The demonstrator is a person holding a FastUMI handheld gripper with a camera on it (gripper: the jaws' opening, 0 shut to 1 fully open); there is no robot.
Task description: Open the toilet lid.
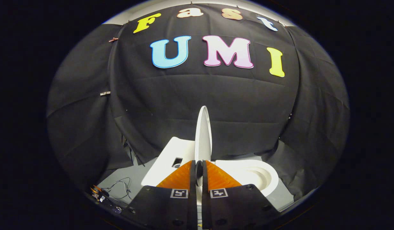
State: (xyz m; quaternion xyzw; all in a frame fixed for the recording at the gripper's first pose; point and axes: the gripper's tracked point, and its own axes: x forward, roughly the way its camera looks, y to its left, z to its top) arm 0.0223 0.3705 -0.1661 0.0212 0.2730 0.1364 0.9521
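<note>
A white toilet stands just ahead of my fingers on the grey floor. Its lid (203, 134) is raised upright and I see it edge-on, rising from between my fingertips. To the right of the lid lies the open seat and bowl (253, 176). The tank (169, 158), with a dark square opening, sits to the lid's left. My gripper (199, 164) has both fingers pressed close together on the lid's lower edge, one on each face.
Black cloth walls close in behind and on both sides of the toilet. Loose cables (120, 187) and small clips lie on the grey floor (136, 174) to the left of the tank.
</note>
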